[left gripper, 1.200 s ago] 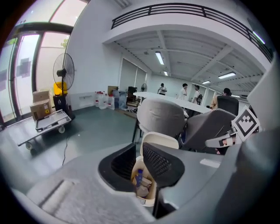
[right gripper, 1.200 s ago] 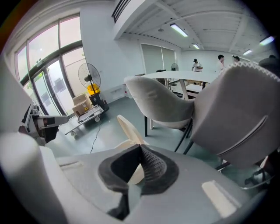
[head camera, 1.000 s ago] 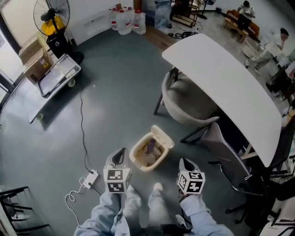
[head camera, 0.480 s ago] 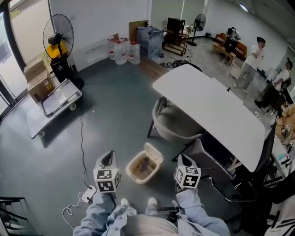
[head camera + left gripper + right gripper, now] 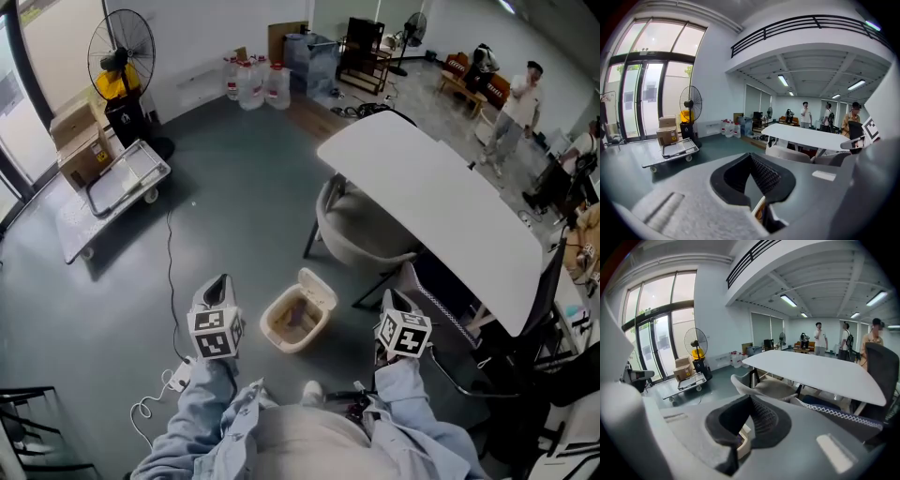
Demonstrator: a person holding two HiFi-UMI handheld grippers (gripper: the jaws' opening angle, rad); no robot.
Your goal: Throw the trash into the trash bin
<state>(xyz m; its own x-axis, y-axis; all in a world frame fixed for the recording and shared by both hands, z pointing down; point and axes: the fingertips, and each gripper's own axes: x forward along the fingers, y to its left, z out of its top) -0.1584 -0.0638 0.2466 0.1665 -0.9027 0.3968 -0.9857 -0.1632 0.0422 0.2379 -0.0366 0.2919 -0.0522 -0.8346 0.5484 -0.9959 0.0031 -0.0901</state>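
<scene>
The trash bin (image 5: 278, 336) stands on the floor (image 5: 234, 216), down low between the two tools and a bit in front of them. The left hand-held gripper (image 5: 218, 283) is on one side of it and the right hand-held gripper (image 5: 393, 300) is on the other. The left one looks a little nearer. The bin's long side runs away from the person toward the white counter (image 5: 441, 206), and its lid (image 5: 319, 281) is flipped open at the far end. Some trash (image 5: 296, 317) already lies inside. Both hand-held grippers are clenched tight with nothing in them. I think the throwing is done, and any new reach would have to go down and inward. Compared with a second ago, both hand-held grippers are higher up and farther above the bin. The bin sits in the same spot, and more of the person's clothes show at the bottom
</scene>
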